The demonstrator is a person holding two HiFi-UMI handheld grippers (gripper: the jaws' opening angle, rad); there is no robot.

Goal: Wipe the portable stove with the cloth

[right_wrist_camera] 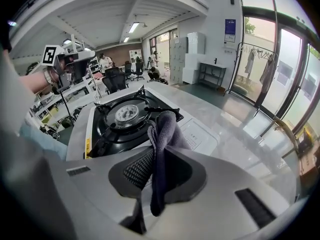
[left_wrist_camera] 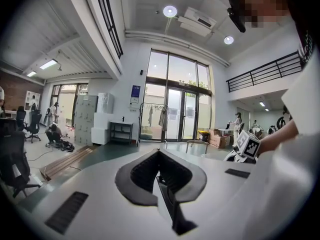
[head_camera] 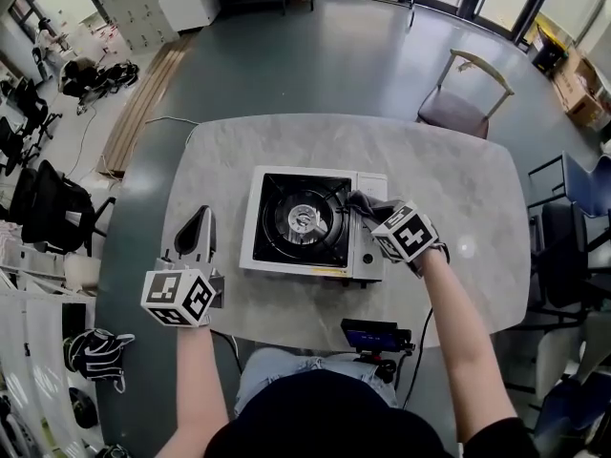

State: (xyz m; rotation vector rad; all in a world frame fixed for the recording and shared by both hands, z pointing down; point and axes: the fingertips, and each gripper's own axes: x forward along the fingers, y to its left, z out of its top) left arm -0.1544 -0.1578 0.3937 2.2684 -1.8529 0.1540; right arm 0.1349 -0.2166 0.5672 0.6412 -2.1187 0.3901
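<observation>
The portable stove, a white body with a black burner top, sits in the middle of the marble table. My right gripper is shut on a grey cloth over the stove's right side, by the white control panel. In the right gripper view the cloth hangs bunched between the jaws, with the burner just beyond. My left gripper rests on the table to the left of the stove, apart from it. Its jaws are shut with nothing between them, and the left gripper points out at the room.
A chair stands at the table's far right side. A small black device with a blue screen sits at the near edge. Black office chairs and a pair of gloves lie off to the left.
</observation>
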